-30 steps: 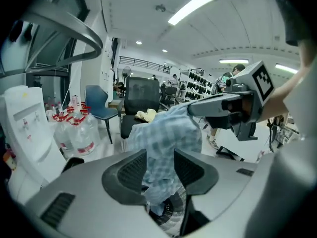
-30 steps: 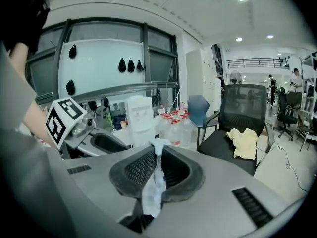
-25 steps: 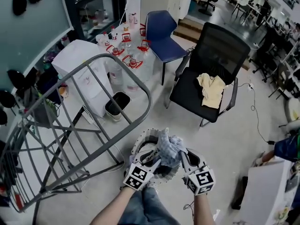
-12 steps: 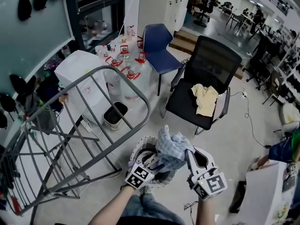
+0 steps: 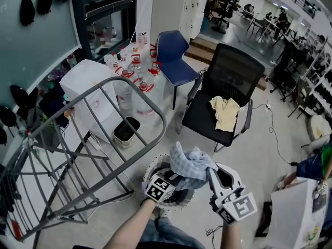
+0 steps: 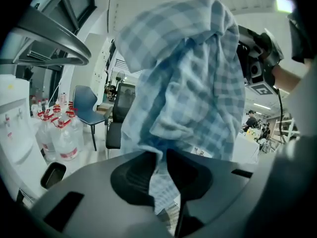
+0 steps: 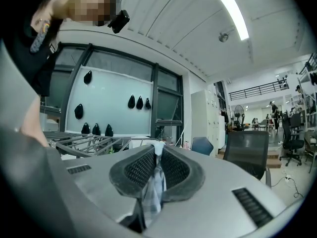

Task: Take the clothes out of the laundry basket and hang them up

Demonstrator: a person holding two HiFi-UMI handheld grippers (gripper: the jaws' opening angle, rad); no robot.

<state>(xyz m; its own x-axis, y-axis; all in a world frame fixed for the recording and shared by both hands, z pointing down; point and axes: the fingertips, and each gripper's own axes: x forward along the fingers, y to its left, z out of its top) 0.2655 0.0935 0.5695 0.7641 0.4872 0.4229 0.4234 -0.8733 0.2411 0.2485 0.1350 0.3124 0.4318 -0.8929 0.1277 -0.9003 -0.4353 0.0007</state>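
A blue-and-white checked cloth point(image 5: 189, 162) hangs bunched above the white perforated laundry basket point(image 5: 153, 166), held between both grippers. My left gripper point(image 5: 177, 177) has just been closing its jaws, and in the left gripper view the gripper point(image 6: 159, 157) pinches a low fold of the cloth point(image 6: 188, 73) between its dark pads. My right gripper point(image 5: 210, 172) grips the cloth's right side. The right gripper view shows it point(image 7: 156, 160) shut on a thin strip of cloth point(image 7: 152, 190). The grey drying rack point(image 5: 98, 134) stands to the left.
A black office chair point(image 5: 228, 71) with a yellow garment point(image 5: 224, 113) on its seat stands ahead on the right. A blue chair point(image 5: 174, 51), several water bottles point(image 5: 136, 77), a white dispenser point(image 5: 89, 79) and a small black bin point(image 5: 126, 129) sit beyond the rack.
The cloth has risen out of the basket. The right gripper lifted it towards the camera, and the left gripper shifted its hold onto a lower fold.
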